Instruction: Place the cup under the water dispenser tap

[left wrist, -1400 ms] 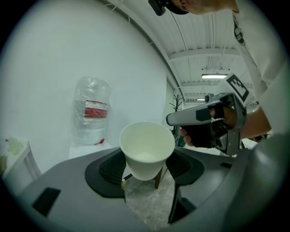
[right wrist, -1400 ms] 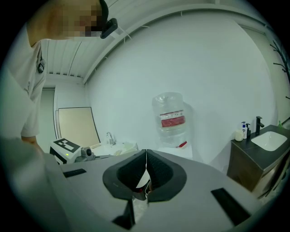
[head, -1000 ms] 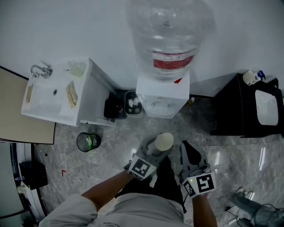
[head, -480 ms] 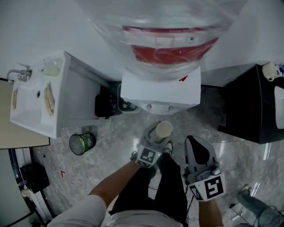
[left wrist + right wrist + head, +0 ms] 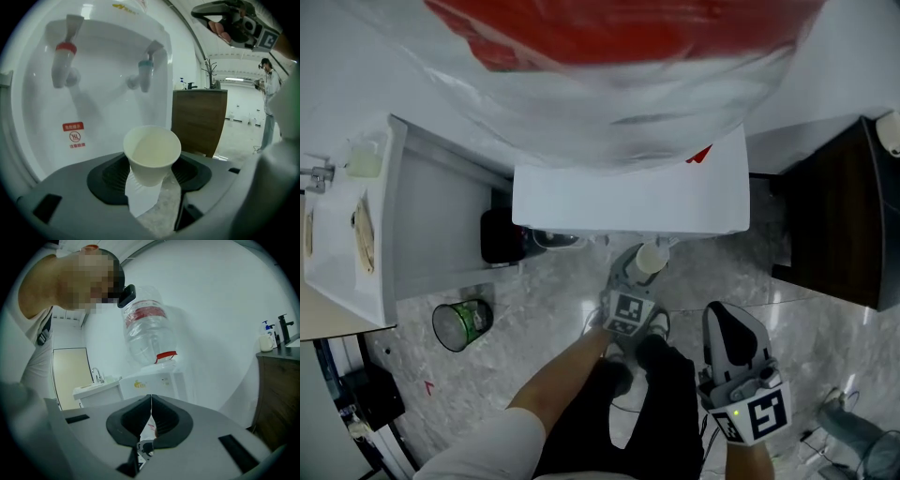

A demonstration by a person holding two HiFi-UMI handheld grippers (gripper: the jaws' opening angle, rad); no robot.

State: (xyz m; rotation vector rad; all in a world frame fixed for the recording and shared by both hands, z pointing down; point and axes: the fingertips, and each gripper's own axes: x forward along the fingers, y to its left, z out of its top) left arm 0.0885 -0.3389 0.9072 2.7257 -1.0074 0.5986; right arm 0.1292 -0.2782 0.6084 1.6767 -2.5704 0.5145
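My left gripper [image 5: 643, 265] is shut on a cream paper cup [image 5: 152, 154] that stands upright and empty between its jaws. In the head view the cup [image 5: 651, 258] sits just below the front edge of the white water dispenser [image 5: 628, 199]. In the left gripper view the dispenser's recess fills the scene, with a red tap [image 5: 64, 63] at upper left and a blue tap [image 5: 144, 75] above and slightly left of the cup. My right gripper [image 5: 733, 339] hangs lower right, apart from the dispenser. Its dark jaws [image 5: 151, 414] meet with nothing between them.
A large water bottle with a red label [image 5: 609, 37] tops the dispenser. A white sink cabinet [image 5: 403, 225] stands to the left, a dark wooden cabinet [image 5: 844, 220] to the right. A glass tumbler [image 5: 461, 323] sits on the marble floor. A person's legs are below the grippers.
The head camera has dropped and closed in on the dispenser. My left gripper carried the cup forward, up to the dispenser's front. The right gripper sank towards the lower right.
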